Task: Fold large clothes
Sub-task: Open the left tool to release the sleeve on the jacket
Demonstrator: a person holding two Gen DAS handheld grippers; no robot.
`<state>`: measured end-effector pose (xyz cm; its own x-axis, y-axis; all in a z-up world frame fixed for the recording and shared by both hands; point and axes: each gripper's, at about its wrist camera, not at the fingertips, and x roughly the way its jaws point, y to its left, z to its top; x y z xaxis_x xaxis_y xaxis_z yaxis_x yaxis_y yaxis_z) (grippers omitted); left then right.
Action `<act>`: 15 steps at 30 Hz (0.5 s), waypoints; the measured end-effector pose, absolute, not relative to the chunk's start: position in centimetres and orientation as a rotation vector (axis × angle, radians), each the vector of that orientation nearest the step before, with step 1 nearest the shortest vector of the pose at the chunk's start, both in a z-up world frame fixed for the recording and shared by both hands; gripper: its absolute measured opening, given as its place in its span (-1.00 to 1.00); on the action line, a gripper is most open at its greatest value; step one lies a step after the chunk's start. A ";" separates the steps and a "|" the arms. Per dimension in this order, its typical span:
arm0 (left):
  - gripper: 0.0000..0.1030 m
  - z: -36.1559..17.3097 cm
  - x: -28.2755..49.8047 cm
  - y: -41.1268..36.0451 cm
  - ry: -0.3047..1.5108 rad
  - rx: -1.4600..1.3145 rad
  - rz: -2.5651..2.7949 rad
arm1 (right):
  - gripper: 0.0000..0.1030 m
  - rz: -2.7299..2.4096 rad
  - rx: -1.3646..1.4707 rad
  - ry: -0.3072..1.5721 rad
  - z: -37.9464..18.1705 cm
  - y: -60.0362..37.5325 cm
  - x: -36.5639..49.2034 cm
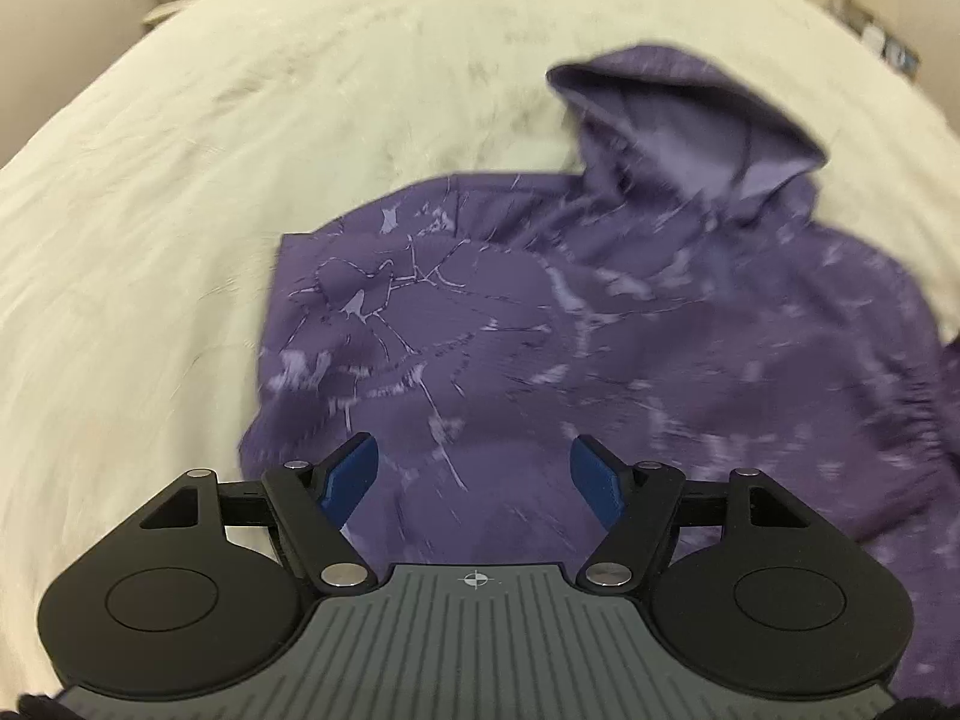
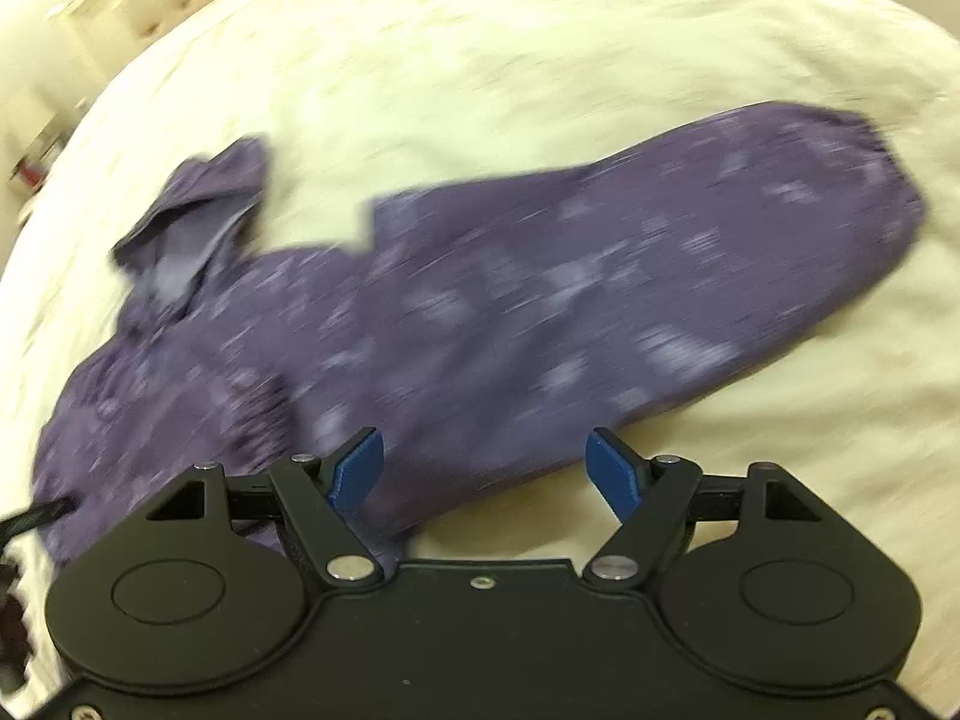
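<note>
On a cream-covered bed (image 1: 180, 192), we look down the left claw (image 1: 474, 480), whose blue pads stand well apart over the purple hoodie (image 1: 600, 330) and hold nothing. The garment's body spreads ahead and to the right, with the hood (image 1: 690, 126) at its far end.

From the right claw (image 2: 486, 474), likewise wide and empty, we see one sleeve (image 2: 690, 252) stretched out along the bed, its long axis running up and to the right toward the cuff (image 2: 870, 168). The sleeve's near edge lies just ahead of this claw, so we judge the right hand better placed to fold it inward.
</note>
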<state>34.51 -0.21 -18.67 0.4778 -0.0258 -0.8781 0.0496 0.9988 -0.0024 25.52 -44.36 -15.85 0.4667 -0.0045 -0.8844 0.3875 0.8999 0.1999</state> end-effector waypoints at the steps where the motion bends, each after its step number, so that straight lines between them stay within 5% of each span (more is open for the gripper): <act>1: 0.36 -18.0 33.4 -0.5 1.059 0.020 -0.045 | 0.50 -0.268 0.404 1.061 -15.8 -45.5 25.5; 15: 0.36 -15.1 25.2 -4.5 1.125 -0.012 -0.090 | 0.74 -0.508 0.448 1.087 -19.1 -60.4 26.1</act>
<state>25.20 -4.53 -15.05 0.4276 -0.0777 -0.9006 0.0657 0.9963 -0.0548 26.08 -60.40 -19.05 0.3730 -0.1682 -0.9125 0.5925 0.8000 0.0948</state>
